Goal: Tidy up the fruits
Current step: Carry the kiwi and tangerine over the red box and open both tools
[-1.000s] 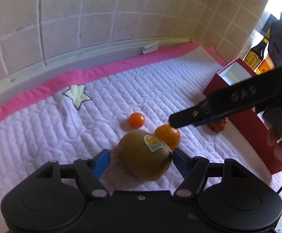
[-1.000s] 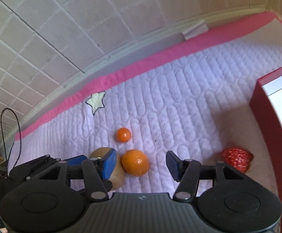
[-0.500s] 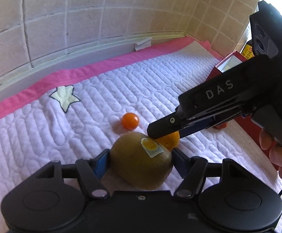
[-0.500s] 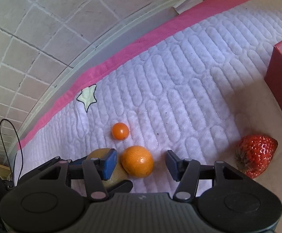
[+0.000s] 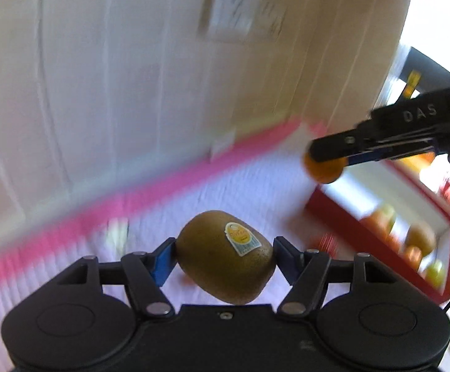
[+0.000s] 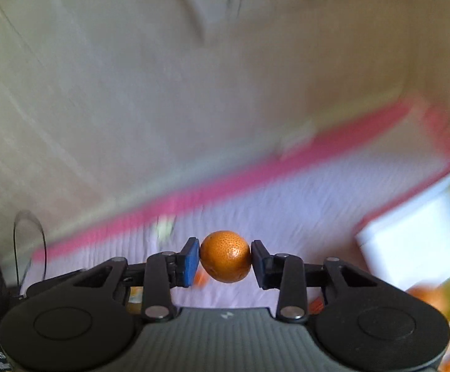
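Showing red box (image 5: 379, 214) fruit only left view; kiwi (image 5: 225, 257), orange (image 6: 225, 260) gripped

You've got a quilted pale-lilac mat (image 5: 231, 192) w/ a pink border (image 5: 138, 195) along its far edge, where it meets the tiled wall. Everything's motion-blurred, so detail is thin. The red box (image 5: 364, 243) sits on the mat's right side. Just left of the box, by its near corner, a red fruit (image 5: 324, 241) lies on the quilting; can't tell if they touch. Further left of the box is a small orange fruit (image 6: 201, 277), mostly hidden. Well left of the box, approx. near the border, there's a pale patch (image 5: 119, 232) on the fabric.
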Demonstrator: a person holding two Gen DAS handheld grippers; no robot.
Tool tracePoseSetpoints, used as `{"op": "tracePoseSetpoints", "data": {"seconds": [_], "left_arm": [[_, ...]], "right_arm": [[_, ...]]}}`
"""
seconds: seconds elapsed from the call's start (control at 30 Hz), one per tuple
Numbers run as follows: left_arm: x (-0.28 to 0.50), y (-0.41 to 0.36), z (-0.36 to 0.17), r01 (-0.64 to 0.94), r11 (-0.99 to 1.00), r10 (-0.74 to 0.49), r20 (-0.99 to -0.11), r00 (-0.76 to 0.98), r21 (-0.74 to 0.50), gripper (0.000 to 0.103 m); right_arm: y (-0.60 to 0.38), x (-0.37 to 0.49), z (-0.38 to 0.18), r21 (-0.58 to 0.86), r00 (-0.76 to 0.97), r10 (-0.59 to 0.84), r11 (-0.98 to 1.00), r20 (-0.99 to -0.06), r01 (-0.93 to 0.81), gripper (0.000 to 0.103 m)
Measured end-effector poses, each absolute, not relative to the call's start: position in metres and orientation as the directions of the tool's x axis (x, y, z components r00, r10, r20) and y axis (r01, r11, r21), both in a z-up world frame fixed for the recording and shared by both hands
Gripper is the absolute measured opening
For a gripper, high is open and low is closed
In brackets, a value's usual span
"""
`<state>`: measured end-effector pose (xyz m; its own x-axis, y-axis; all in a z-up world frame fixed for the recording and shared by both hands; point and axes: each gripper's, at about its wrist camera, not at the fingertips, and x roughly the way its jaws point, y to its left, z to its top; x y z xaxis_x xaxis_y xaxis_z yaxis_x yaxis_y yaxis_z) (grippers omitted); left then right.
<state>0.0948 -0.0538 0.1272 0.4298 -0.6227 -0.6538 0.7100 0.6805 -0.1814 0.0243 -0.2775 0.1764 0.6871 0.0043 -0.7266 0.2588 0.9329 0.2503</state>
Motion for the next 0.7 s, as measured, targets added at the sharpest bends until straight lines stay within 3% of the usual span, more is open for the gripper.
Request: {"op": "tracePoseSetpoints", "data": {"seconds": [0.2, 0.33, 0.7], "left_arm": [[0.095, -0.108, 0.190, 0.790, 0.581, -0.736, -0.540, 0.409, -0.194, 0.081], [0.091, -0.165, 0.206, 0.850, 0.474, -0.807, -0.501, 0.314, -0.231, 0.081], [0.062, -0.298, 0.145, 0.901, 0.271, -0.800, -0.600, 0.015, -0.339, 0.080]], "right_arm": [[-0.323, -0.033, 0.262, 0.103, 0.762, -0.246, 0.920, -0.599, 0.379, 0.038], [-0.357, -0.074, 0.284, 0.072, 0.752, -0.380, 0.868, -0.538, 0.491, 0.039], [-0.443, -0.143, 0.215, 0.117, 0.589, -0.473, 0.707, -0.655, 0.698, 0.039]]}}
